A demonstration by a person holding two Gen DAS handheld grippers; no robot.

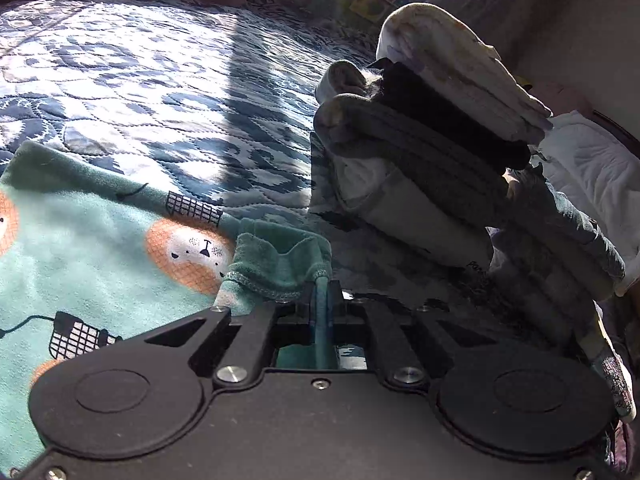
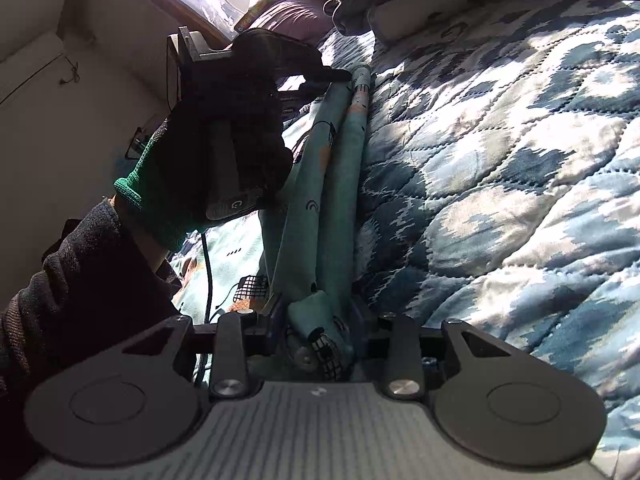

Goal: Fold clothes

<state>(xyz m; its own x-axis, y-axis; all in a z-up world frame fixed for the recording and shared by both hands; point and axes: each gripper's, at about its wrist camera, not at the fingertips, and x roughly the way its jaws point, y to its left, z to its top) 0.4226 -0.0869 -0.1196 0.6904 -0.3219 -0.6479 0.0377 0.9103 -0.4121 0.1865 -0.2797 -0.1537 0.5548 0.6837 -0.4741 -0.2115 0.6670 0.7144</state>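
Teal garment [image 1: 100, 232] with orange animal faces; blue-and-white patterned quilt [image 1: 132, 80]; green-cuffed black glove [image 2: 192, 168].

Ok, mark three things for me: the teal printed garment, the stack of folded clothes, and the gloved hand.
teal printed garment [image 1: 100, 240], left wrist view, on the flat printed fabric beside the bear face.
stack of folded clothes [image 1: 432, 136], left wrist view, on the dark middle layers.
gloved hand [image 2: 224, 132], right wrist view, on the back of the glove.

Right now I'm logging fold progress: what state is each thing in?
Left claw: shut on the green garment's hem.
Right claw: shut on bunched cloth.
Green garment: partly folded, edge lifted.
Clothes pile: folded, stacked.
Quilt: spread flat.
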